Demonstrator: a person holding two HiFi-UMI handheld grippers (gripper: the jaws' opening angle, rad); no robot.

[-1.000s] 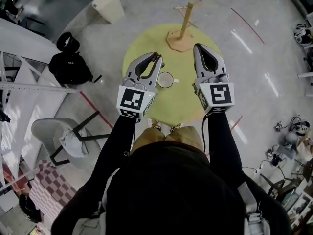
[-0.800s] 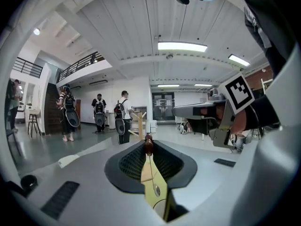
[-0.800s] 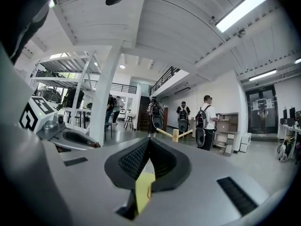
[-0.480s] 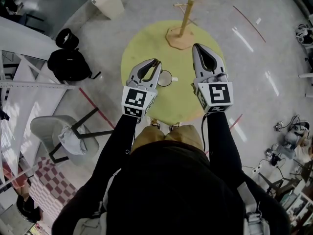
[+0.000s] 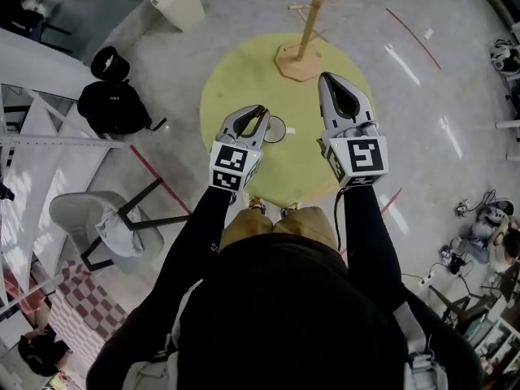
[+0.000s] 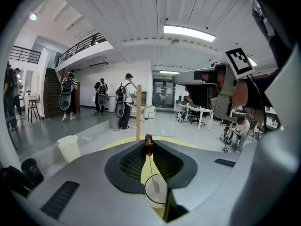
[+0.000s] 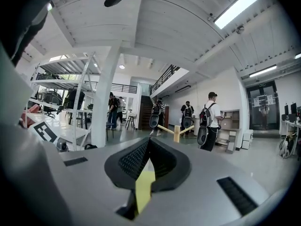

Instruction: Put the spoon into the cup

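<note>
A white cup (image 5: 276, 129) stands near the middle of the round yellow-green table (image 5: 301, 173). My left gripper (image 5: 262, 112) hangs just left of and above it, shut on the brown handle of a thin spoon (image 6: 148, 145). In the left gripper view the spoon's shaft hangs down from the jaw tips and its bowl sits over the mouth of the cup (image 6: 156, 197). My right gripper (image 5: 329, 80) is held to the right of the cup, apart from it. Its jaws meet at the tips with nothing between them in the right gripper view (image 7: 149, 141).
A wooden peg stand (image 5: 303, 51) rises at the table's far edge. On the floor to the left are a white bin (image 5: 180, 5), a black bag (image 5: 114, 108) and a grey chair (image 5: 89, 226). Several people with backpacks (image 6: 124, 102) stand far off.
My left gripper has sunk towards the table with the spoon, bringing it down over the cup. The right gripper has stayed where it was.
</note>
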